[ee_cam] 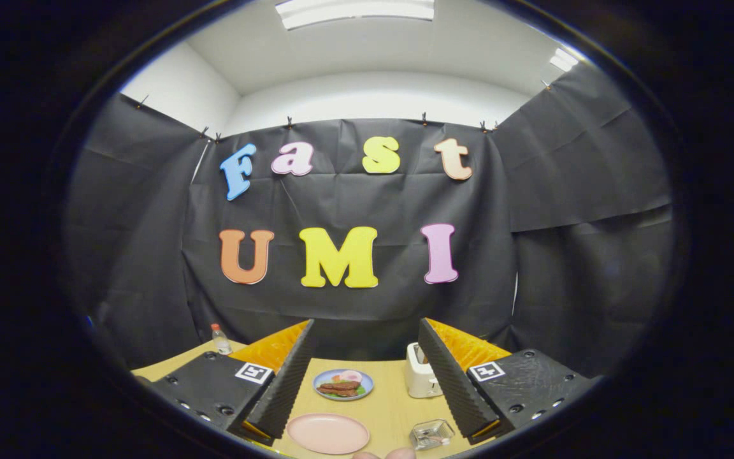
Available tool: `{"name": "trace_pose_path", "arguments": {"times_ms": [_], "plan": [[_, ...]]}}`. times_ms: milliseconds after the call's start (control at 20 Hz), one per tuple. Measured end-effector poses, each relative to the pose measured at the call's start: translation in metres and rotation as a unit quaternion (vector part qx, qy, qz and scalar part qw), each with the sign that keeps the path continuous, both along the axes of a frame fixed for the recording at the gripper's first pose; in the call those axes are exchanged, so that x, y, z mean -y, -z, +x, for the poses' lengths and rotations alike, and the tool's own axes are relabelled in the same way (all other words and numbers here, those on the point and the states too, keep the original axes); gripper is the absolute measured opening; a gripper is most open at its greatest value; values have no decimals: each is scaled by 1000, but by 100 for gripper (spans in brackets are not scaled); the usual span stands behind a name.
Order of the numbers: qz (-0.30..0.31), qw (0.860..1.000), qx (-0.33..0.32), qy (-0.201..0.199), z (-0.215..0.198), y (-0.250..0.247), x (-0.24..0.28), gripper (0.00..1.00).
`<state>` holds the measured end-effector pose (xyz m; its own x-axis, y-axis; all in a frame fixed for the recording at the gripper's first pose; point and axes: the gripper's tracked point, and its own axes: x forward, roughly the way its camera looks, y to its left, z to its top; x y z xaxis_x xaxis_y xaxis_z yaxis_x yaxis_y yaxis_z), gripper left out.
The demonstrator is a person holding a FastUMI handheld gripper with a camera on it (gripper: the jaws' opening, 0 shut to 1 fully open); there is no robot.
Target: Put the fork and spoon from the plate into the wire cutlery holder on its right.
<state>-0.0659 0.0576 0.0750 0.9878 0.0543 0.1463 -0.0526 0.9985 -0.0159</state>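
Jaws spread wide above pink plate

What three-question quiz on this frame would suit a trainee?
1. True or false: the gripper is shut on a fork.
2. Which lies nearer the fingers: A, the pink plate, or B, the blue plate with food?
3. What white appliance stands beside the right finger?

Key: 1 false, the fingers are open and hold nothing. 2 A. 3 the toaster, beyond the wire cutlery holder.
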Motion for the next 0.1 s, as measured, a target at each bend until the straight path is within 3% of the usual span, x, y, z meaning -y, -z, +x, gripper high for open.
{"name": "trace_pose_path", "arguments": {"times_ms": [100], "plan": [[1,1000,0,-1,1,0,-2,96]]}}
